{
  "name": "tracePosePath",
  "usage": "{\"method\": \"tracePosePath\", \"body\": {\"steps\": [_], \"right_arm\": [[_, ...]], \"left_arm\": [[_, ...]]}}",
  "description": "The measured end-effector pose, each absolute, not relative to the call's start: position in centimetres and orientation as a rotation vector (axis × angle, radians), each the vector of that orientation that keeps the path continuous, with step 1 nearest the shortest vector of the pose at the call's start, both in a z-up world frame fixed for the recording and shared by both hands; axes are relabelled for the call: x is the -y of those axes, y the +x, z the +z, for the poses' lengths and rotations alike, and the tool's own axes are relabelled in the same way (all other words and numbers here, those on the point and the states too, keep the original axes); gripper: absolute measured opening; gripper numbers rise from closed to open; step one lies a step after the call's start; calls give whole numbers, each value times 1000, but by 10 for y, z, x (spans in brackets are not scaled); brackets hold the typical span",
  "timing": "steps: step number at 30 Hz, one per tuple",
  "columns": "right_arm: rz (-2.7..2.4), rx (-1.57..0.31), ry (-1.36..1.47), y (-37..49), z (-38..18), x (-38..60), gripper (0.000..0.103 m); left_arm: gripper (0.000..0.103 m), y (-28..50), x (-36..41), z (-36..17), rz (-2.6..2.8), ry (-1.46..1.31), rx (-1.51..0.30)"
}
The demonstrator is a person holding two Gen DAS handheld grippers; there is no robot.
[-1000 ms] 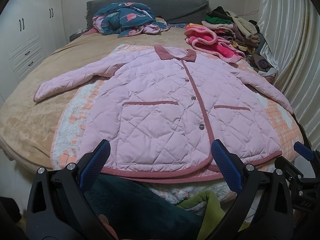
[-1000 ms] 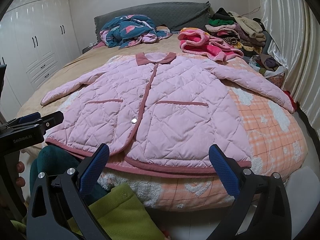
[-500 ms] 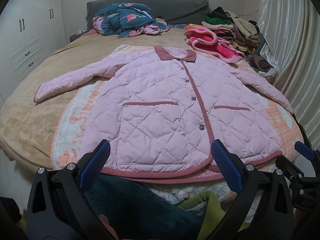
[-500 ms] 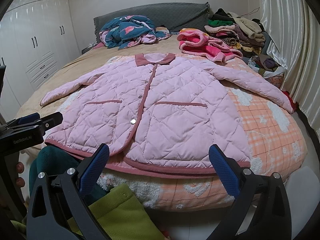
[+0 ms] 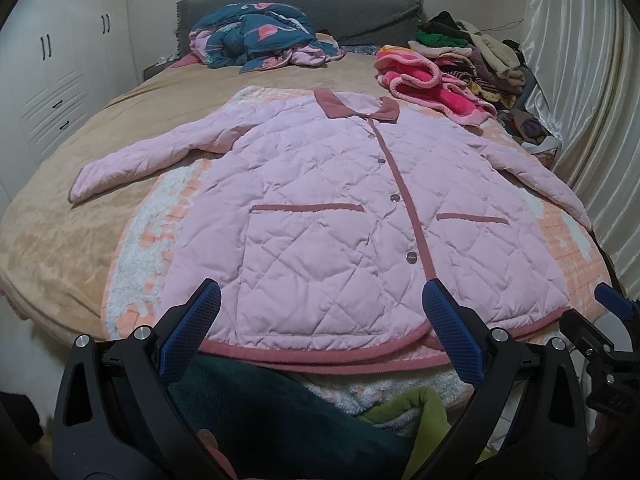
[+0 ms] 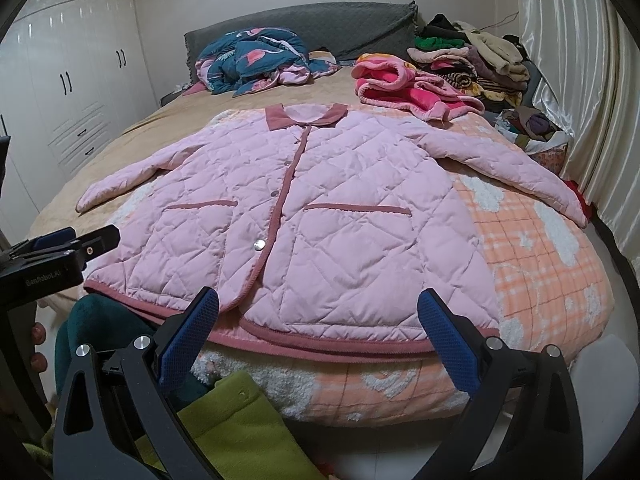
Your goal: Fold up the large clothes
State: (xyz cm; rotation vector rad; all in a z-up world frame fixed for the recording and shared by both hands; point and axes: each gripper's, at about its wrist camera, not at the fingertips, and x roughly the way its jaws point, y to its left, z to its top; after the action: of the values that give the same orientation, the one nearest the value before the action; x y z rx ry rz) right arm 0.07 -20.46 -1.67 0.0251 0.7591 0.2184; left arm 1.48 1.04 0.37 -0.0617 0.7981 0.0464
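A pink quilted jacket [image 5: 320, 208] with dark pink trim lies flat and buttoned on the bed, sleeves spread out to both sides. It also shows in the right wrist view [image 6: 320, 216]. My left gripper [image 5: 320, 316] is open and empty, held just short of the jacket's hem. My right gripper [image 6: 318, 316] is open and empty, also just short of the hem, further right. The left gripper's body shows at the left edge of the right wrist view [image 6: 52, 260].
The jacket lies on an orange-and-white fleece blanket [image 6: 540, 272] over a tan bedspread [image 5: 60, 216]. A blue bundle [image 5: 256, 36], a pink fleece [image 5: 432, 84] and a clothes pile [image 5: 480, 60] sit at the back. Green clothes [image 6: 240, 432] lie below. Wardrobe left, curtain right.
Both grippers have edged slightly closer to the jacket's hem. The jacket has not moved.
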Motion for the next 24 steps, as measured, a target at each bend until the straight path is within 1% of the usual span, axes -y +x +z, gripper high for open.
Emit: {"method": "tracePosePath", "body": {"steps": [9,16,24], "right_arm": [[192,-750,37,34,-10,213,99],[176,-728,66,72,4,226,99],[142,-718,96,117,14,242,99]], "left_arm": [[95,40,-6,12,28,-51,-776],[95,76,-5,16,13,-43,-797],[95,124,1,35,1,-49,-777]]}}
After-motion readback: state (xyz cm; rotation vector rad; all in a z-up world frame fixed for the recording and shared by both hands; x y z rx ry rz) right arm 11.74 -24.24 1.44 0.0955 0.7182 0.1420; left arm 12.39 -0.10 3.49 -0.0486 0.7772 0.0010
